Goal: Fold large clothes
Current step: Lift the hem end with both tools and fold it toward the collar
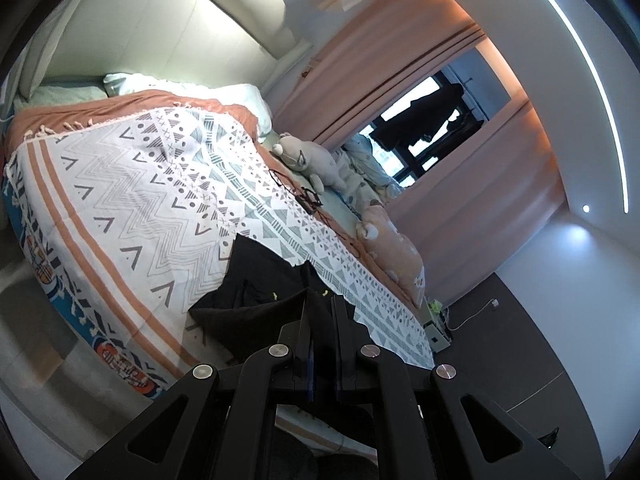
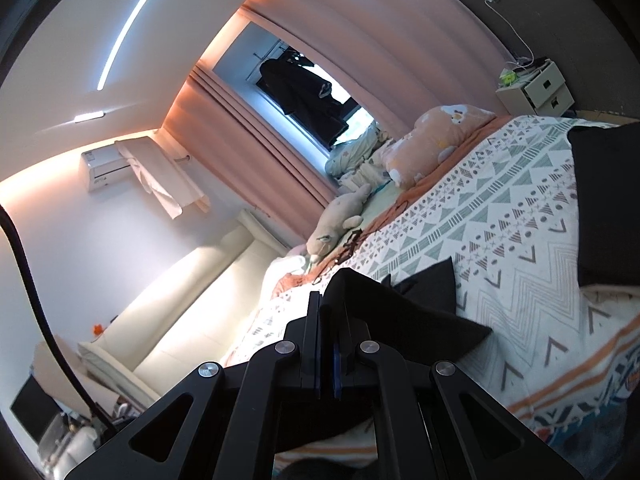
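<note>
The bed [image 1: 120, 184] fills most of what I see, covered by a white woven blanket [image 1: 168, 200] with grey zigzags and triangles, orange stripes and a fringed edge. Along its far side, under the pink curtains [image 1: 380, 80], lie a peach pillow [image 2: 440, 140] and a soft grey plush toy [image 1: 308, 156]. A pale bedside cabinet [image 2: 536, 88] holds a few small items on top; its drawers look partly open, and I cannot tell what is in them.

The black garment [image 1: 256, 280] lies on the blanket near the bed's near edge, matte and smooth, bunched into angular folds; I cannot tell its long axis.

My left gripper [image 1: 323, 300] is clenched on a raised edge of that black cloth. My right gripper [image 2: 328, 304] is pinched tight on another fold of it, the fabric draping off to the right.
</note>
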`<state>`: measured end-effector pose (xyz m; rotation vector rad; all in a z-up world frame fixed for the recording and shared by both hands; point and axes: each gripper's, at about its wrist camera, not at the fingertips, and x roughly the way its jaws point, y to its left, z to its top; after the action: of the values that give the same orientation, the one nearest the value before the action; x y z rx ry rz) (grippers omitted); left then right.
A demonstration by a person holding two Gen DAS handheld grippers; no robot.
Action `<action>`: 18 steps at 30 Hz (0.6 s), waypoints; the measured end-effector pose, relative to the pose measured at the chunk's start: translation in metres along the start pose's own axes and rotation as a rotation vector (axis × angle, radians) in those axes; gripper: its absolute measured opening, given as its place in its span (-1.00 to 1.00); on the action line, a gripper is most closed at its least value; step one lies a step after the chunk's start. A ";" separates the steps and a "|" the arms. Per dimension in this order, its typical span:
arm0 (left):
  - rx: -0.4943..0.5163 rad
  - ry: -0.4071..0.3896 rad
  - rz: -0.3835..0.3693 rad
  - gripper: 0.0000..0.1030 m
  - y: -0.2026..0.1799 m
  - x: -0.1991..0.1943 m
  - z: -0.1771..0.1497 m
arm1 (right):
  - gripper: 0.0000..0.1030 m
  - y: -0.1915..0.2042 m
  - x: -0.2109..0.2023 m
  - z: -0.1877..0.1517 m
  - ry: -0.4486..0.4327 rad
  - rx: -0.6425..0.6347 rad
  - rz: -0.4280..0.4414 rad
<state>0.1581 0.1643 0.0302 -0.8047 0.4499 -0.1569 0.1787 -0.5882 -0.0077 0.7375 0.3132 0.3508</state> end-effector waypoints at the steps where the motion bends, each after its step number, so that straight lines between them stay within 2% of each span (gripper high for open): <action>1: 0.002 -0.001 0.002 -0.89 -0.002 0.005 0.004 | -0.91 0.000 0.009 0.006 -0.003 0.000 -0.001; 7: 0.024 -0.010 0.020 -0.88 -0.019 0.040 0.035 | -0.91 0.004 0.055 0.035 -0.015 -0.011 -0.005; 18: 0.027 -0.011 0.064 -0.88 -0.025 0.119 0.080 | -0.91 0.000 0.149 0.075 0.020 -0.068 -0.055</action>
<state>0.3013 0.1640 0.0575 -0.7633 0.4618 -0.0993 0.3425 -0.5710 0.0221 0.6576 0.3381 0.3156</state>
